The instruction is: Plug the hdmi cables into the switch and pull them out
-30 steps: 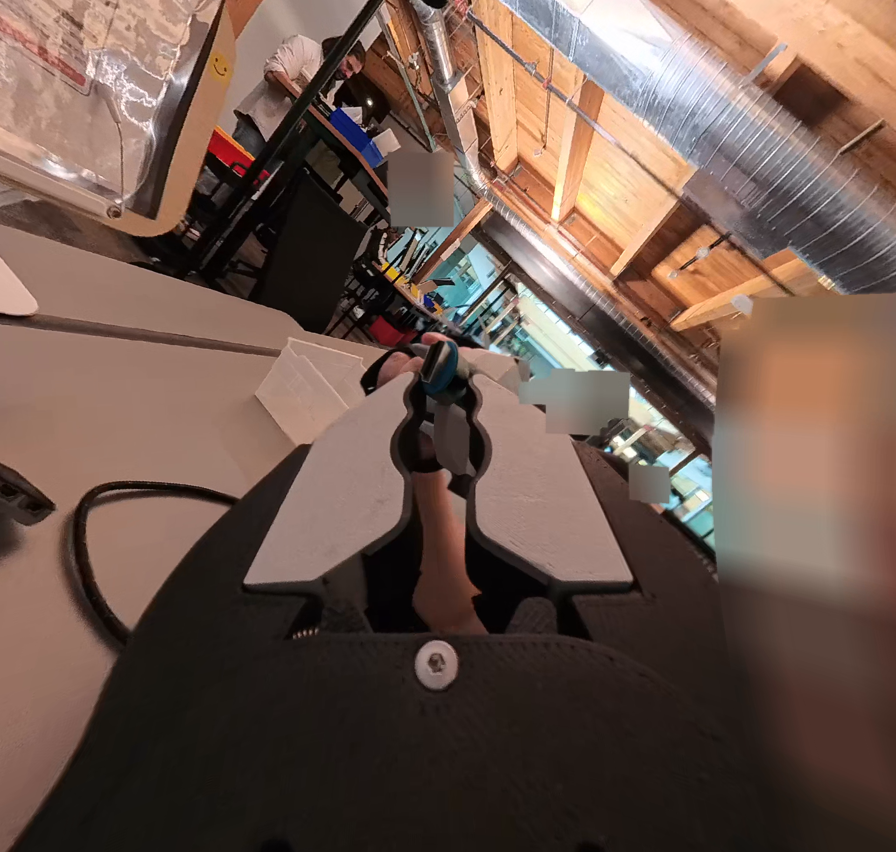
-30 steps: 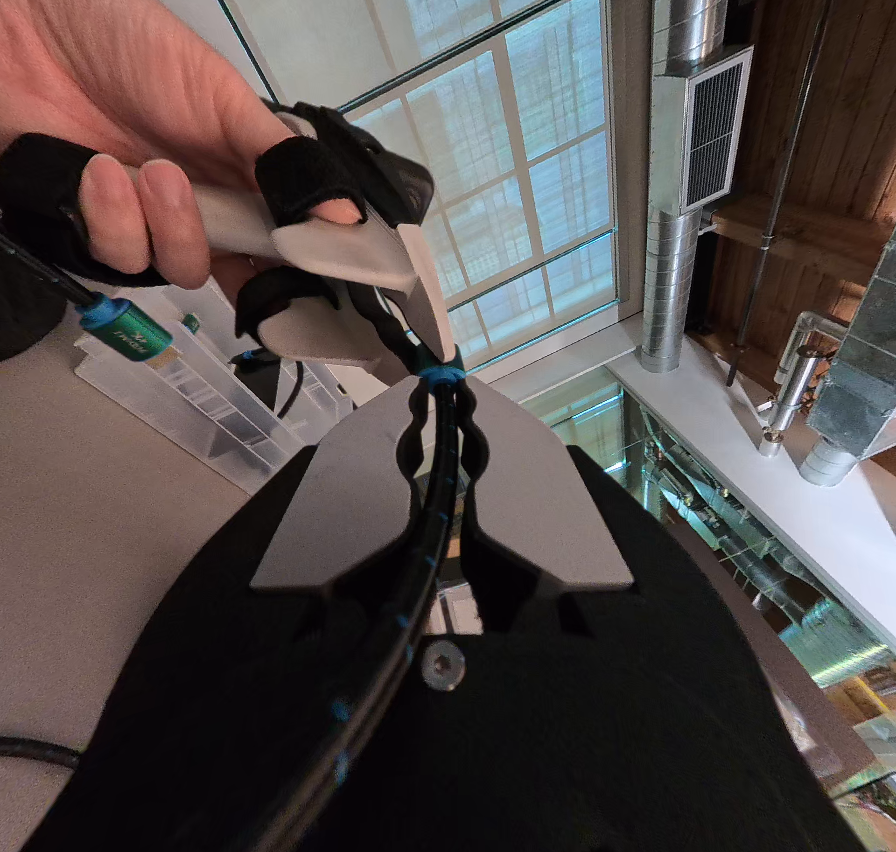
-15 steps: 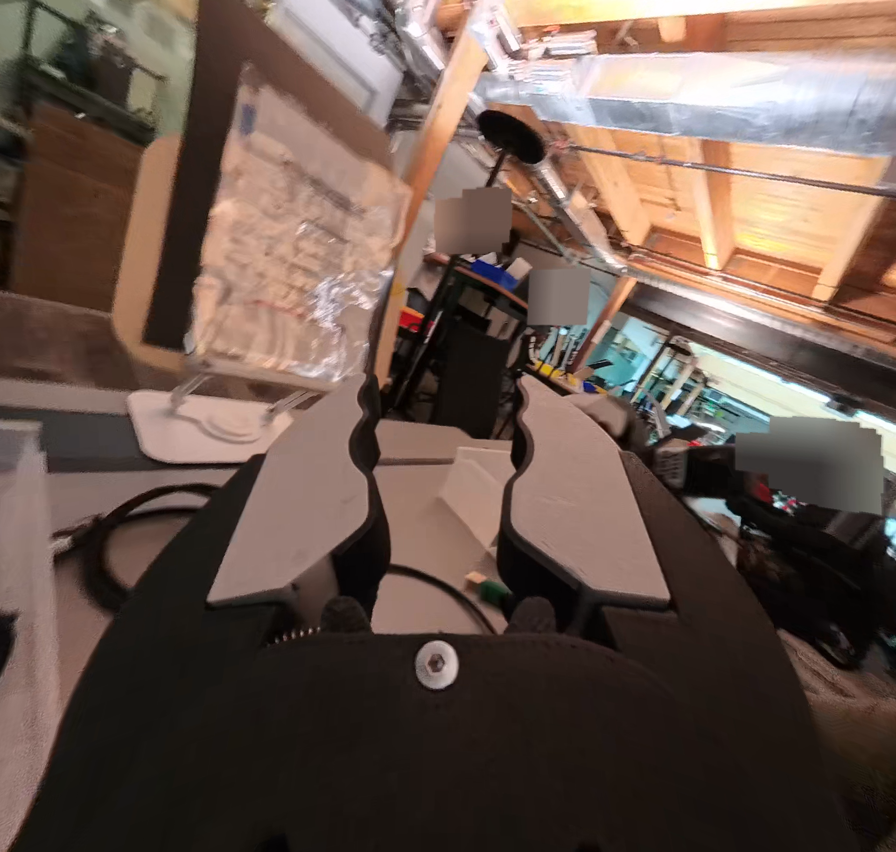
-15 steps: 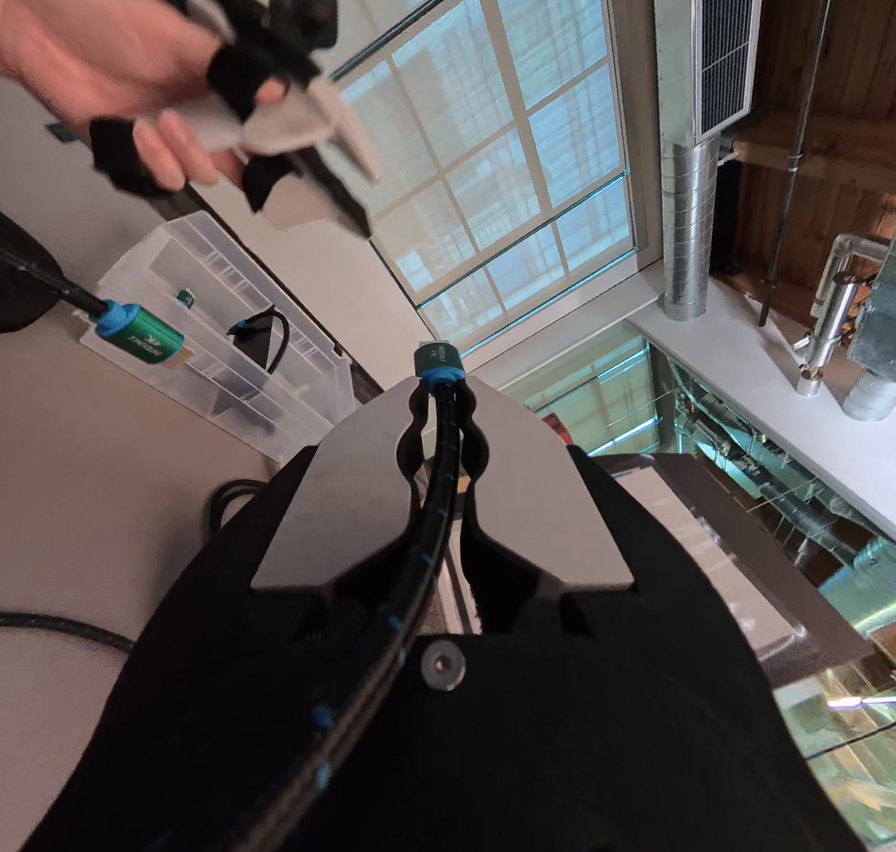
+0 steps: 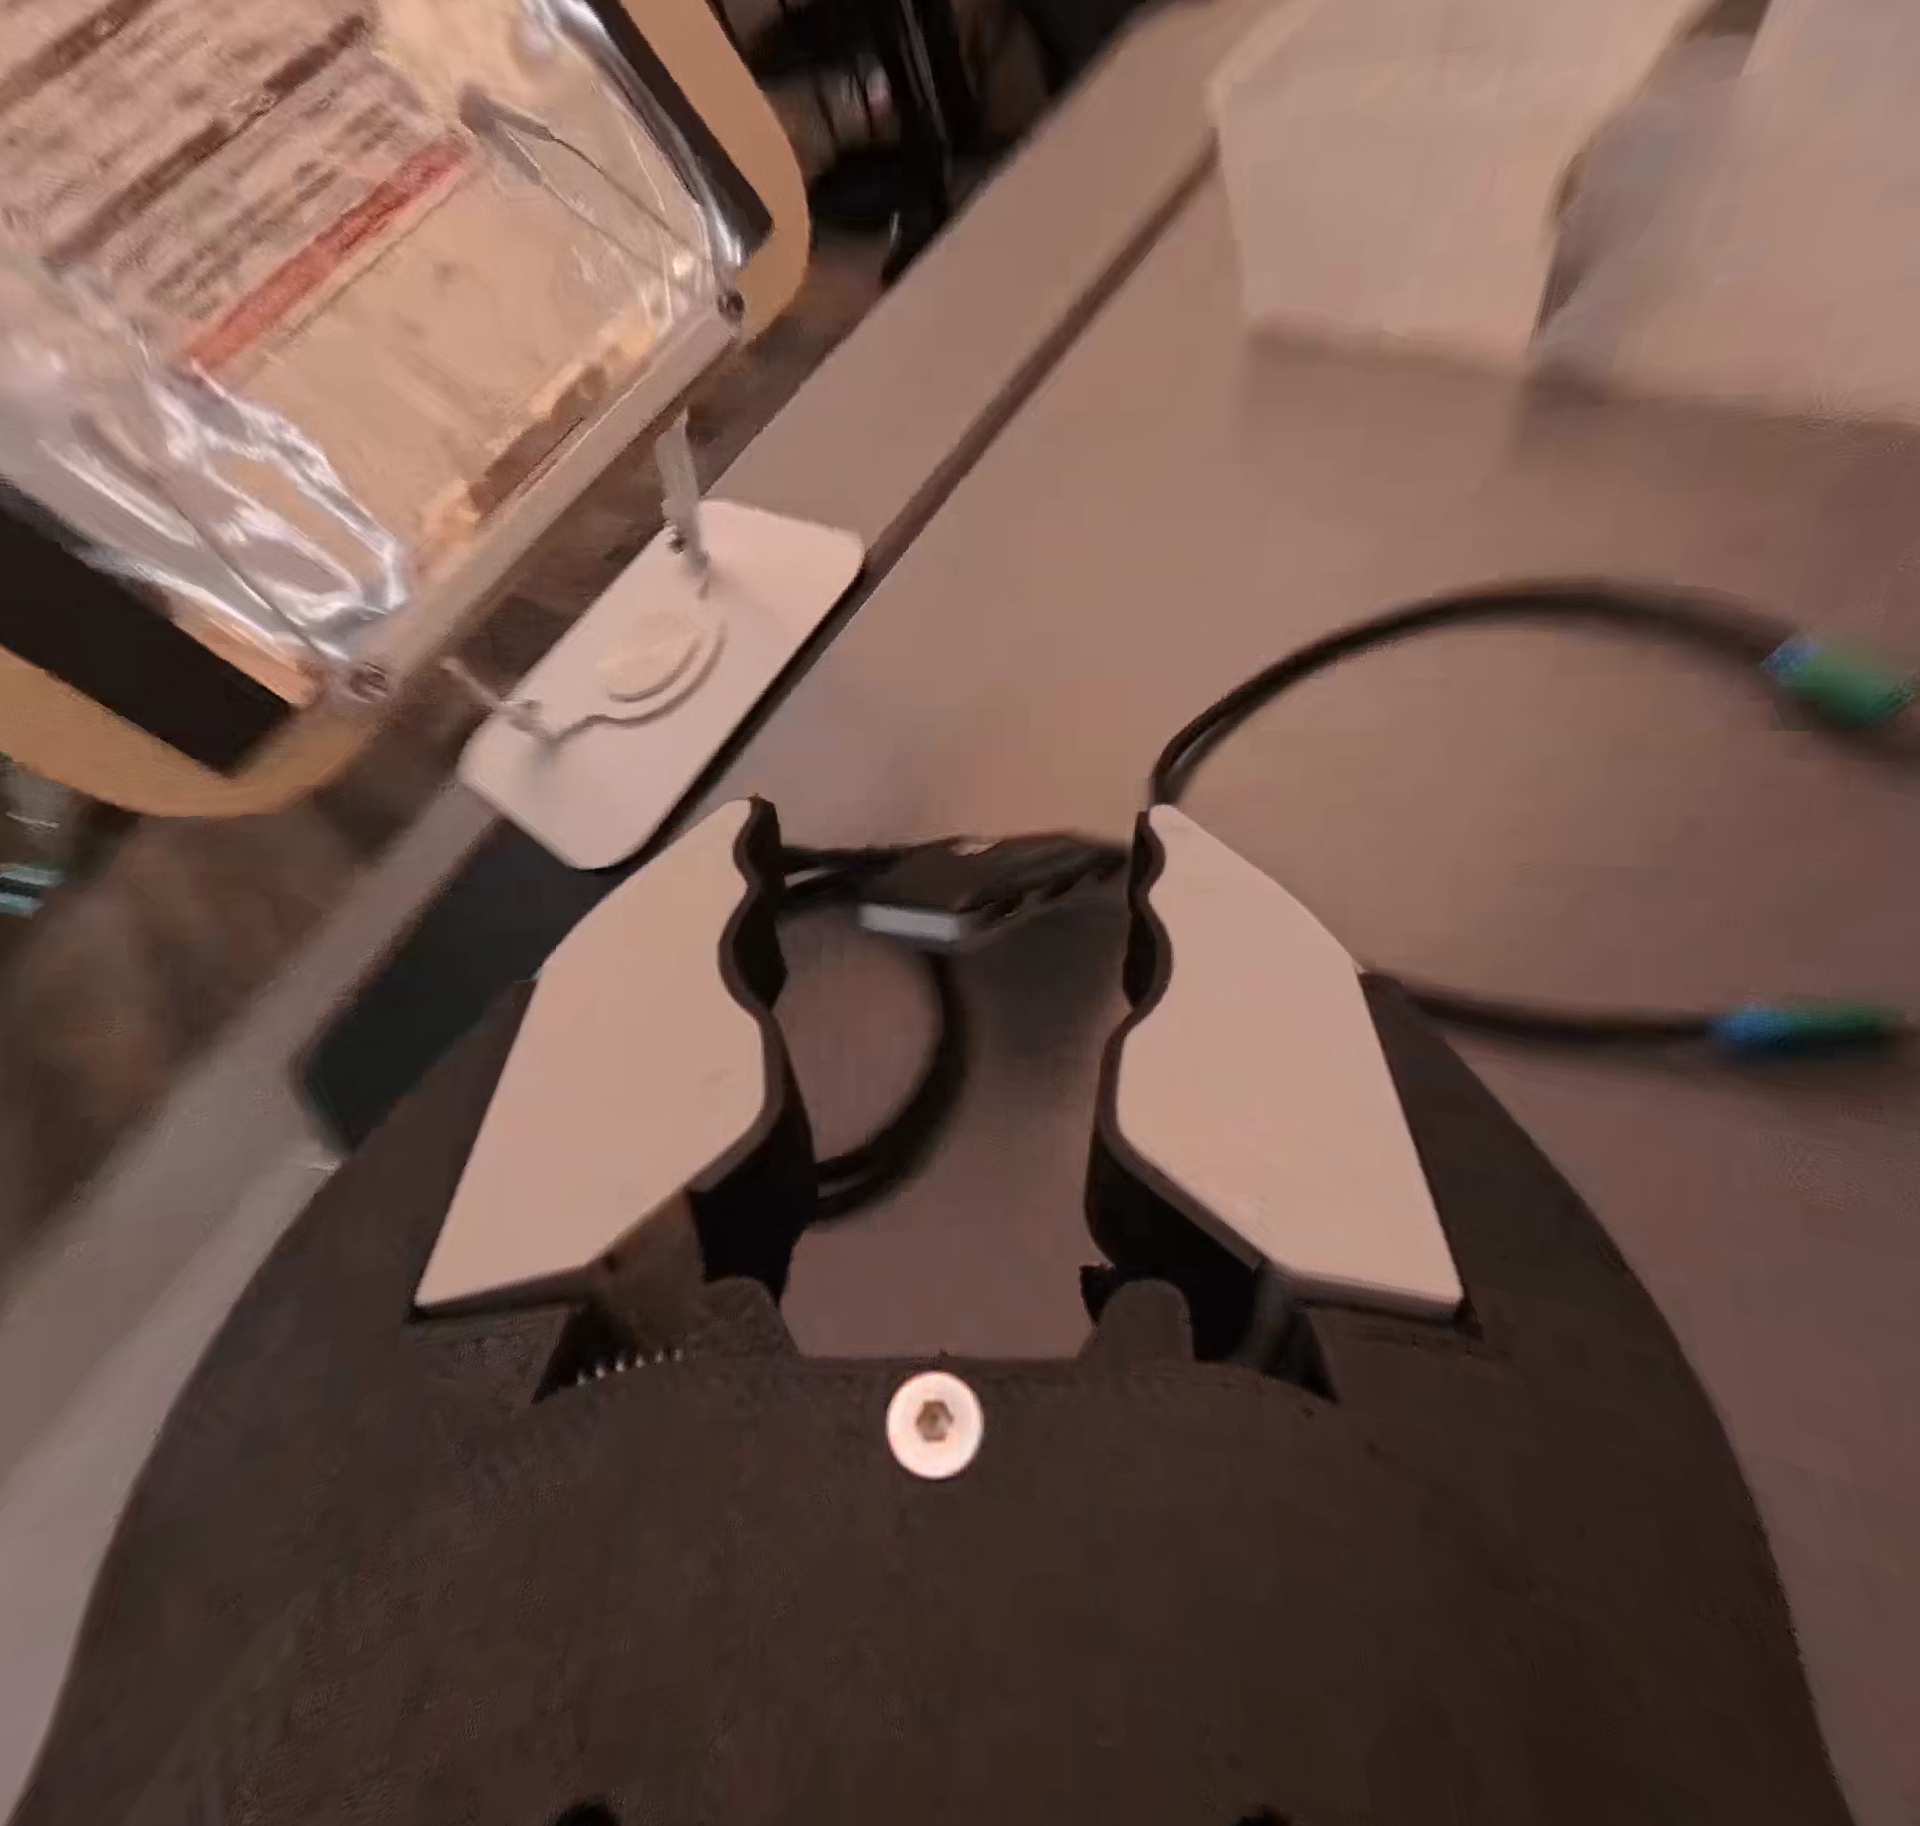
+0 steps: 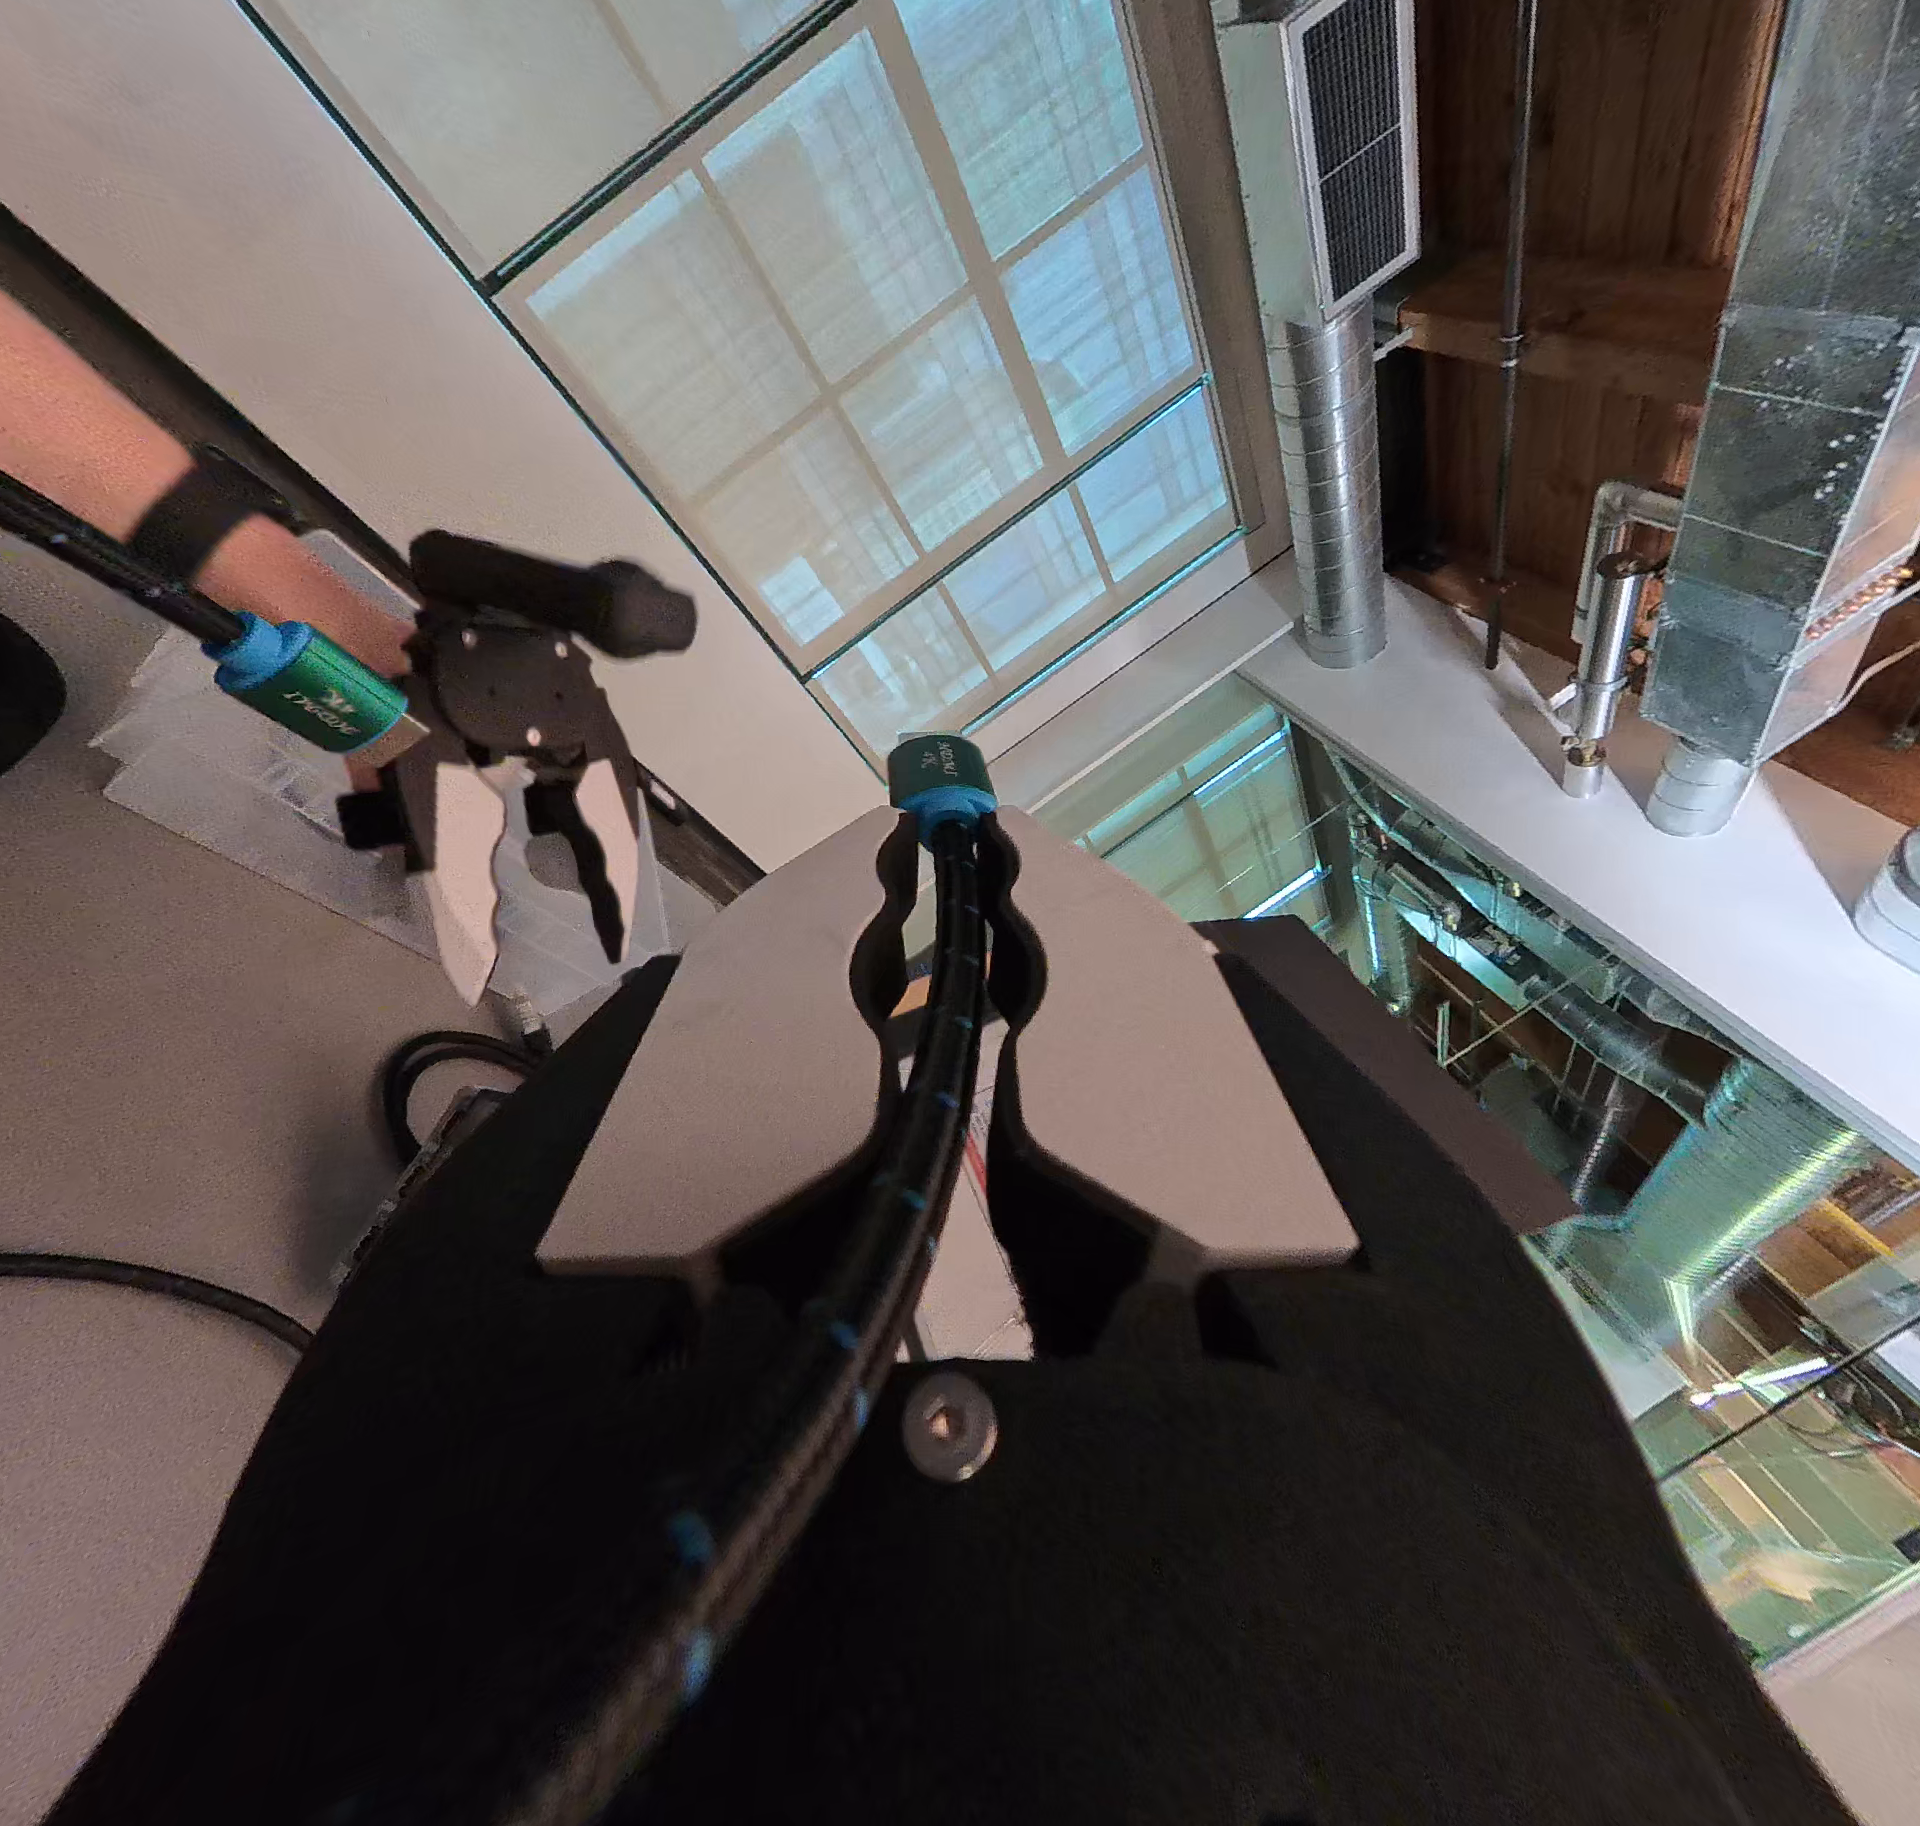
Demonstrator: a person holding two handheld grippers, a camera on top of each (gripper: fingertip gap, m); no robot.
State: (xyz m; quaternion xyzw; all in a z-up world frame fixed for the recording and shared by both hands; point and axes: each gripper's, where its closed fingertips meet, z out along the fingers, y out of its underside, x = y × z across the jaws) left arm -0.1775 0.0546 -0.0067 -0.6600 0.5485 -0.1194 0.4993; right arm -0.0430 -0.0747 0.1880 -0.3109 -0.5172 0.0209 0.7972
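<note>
My right gripper (image 6: 943, 826) is shut on a black braided HDMI cable (image 6: 935, 1049) and holds it up in the air. The cable's green and blue plug (image 6: 940, 774) sticks out past the fingertips. My left gripper (image 5: 951, 820) is open and empty, pointing down at the table just above the small dark switch (image 5: 966, 893). It also shows in the right wrist view (image 6: 540, 961). Two more green and blue plugs (image 5: 1839, 680) (image 5: 1797, 1028) lie on the table to its right. Another plug (image 6: 312, 696) hangs close to the right camera.
A sign holder with a plastic-covered sheet (image 5: 312, 218) stands on a white base (image 5: 665, 696) left of the switch. A clear plastic box (image 5: 1455, 166) sits at the back right. A black cable loop (image 5: 883, 1101) lies under the left fingers.
My left gripper has let go of the plug held by the right gripper, opened wide and swung down over the switch. The right gripper keeps its hold on the cable.
</note>
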